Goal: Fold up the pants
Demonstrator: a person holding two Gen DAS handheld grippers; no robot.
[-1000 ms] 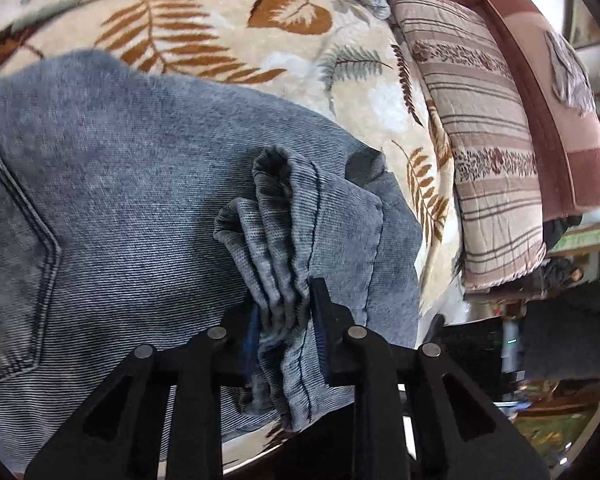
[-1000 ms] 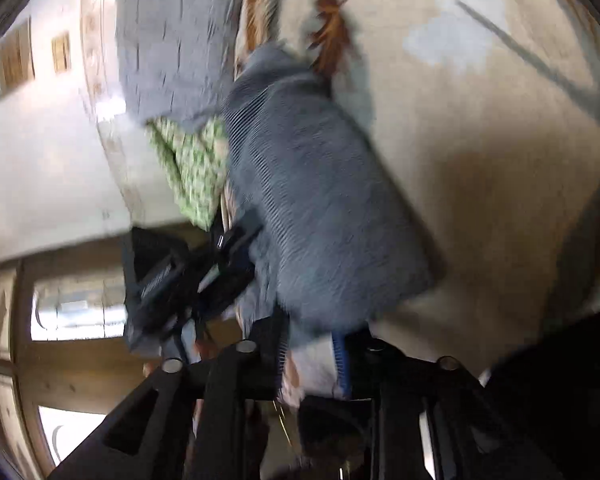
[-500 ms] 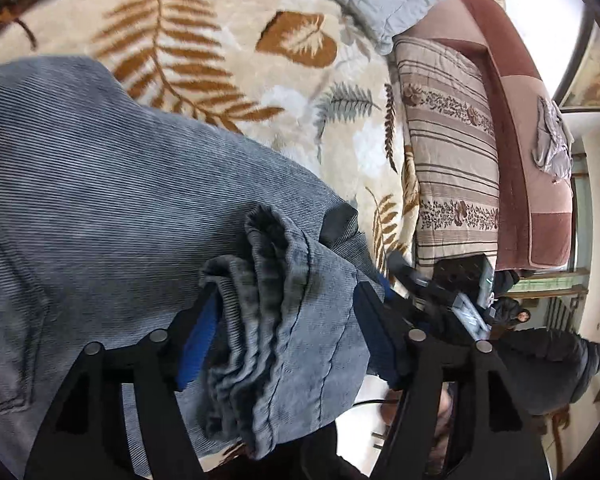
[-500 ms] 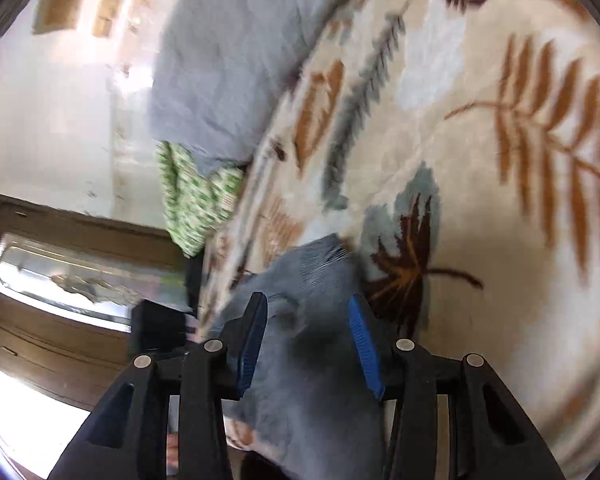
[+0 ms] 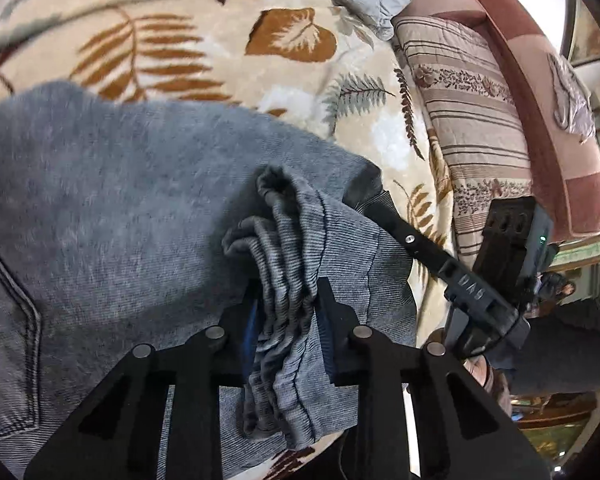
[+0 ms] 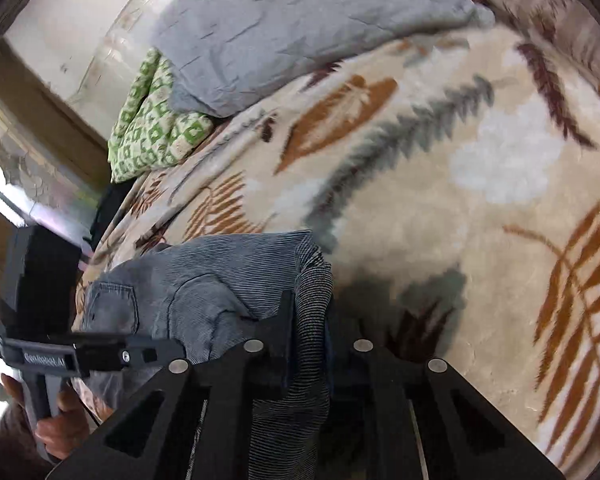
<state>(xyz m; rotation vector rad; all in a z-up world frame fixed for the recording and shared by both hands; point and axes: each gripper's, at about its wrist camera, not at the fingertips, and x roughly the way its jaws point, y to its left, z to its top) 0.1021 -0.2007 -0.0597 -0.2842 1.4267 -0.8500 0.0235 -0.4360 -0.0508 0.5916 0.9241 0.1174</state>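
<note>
**Both grippers closing on bunched denim at the near edge of the bed**

You have the cream bed blanket with brown and grey fern leaves (image 5: 172, 40) under the faded blue-grey denim pants (image 5: 120, 200), which lie spread at its near edge, back pocket up. Your left gripper (image 5: 286, 312) is closing its jaws on a gathered wad of hem layers; your right gripper (image 6: 310, 328) is closing on a neighbouring fold of the same cloth. I'd expect trouble if you lift now: an uneven bite may drop an inner layer, skewing the fold, or drag the pants off the bed's edge.
</note>
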